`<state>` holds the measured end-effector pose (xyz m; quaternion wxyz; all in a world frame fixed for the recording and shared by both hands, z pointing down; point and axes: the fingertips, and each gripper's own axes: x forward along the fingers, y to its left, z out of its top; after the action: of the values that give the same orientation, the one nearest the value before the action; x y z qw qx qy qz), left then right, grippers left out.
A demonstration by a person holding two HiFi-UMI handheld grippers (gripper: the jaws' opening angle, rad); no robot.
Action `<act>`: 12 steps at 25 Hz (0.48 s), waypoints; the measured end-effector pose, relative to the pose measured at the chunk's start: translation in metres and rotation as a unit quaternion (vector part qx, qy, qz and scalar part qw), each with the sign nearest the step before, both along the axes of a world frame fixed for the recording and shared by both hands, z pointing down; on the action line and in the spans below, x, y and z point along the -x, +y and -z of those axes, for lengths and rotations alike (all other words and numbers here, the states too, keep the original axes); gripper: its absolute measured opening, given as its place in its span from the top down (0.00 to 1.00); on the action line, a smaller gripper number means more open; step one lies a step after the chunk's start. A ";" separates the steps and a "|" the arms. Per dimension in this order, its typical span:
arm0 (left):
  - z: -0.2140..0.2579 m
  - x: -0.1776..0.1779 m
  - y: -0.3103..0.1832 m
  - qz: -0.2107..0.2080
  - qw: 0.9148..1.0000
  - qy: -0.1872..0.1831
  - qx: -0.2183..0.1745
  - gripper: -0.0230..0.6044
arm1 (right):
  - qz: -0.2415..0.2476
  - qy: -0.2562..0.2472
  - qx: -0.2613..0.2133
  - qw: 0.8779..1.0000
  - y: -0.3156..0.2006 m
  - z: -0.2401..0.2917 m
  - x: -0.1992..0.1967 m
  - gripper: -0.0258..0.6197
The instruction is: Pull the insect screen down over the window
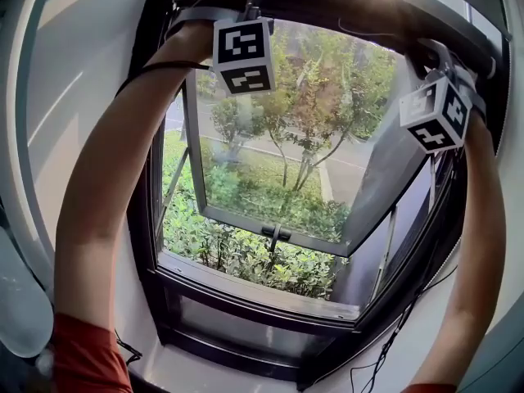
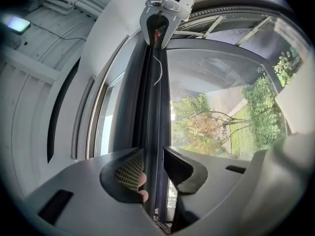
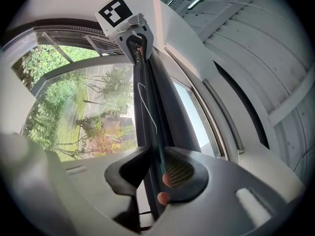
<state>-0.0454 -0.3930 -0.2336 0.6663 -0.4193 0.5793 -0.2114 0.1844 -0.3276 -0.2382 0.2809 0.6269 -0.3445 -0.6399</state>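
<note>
The insect screen's dark pull bar (image 1: pixel 327 6) lies along the top of the window frame. Both arms reach up to it; the marker cubes of the left (image 1: pixel 241 56) and right (image 1: pixel 434 113) grippers hang just under it. In the left gripper view the bar (image 2: pixel 153 107) runs between the jaws of my left gripper (image 2: pixel 153 156), which stand open on either side of it. My right gripper (image 3: pixel 157 156) is also open, with the bar's thin edge (image 3: pixel 150 107) between its pads. Each gripper view shows the other gripper at the far end of the bar.
The glass casement sash (image 1: pixel 278 137) is swung outward, with its handle (image 1: pixel 277 234) at the bottom edge. Trees and bushes are outside. The dark sill (image 1: pixel 262 289) lies below. Cables (image 1: pixel 393 334) hang at the lower right. A thin cord (image 2: pixel 158 70) dangles along the bar.
</note>
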 end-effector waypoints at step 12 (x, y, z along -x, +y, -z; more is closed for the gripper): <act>0.005 -0.005 -0.019 0.032 0.999 -0.006 0.015 0.73 | -0.023 0.029 0.041 0.998 -0.004 -0.003 0.001 0.78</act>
<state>-0.0404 -0.4119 -0.2389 0.6565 -0.4088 0.5851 -0.2441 0.1831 -0.3313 -0.2352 0.3309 0.6036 -0.3475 -0.6367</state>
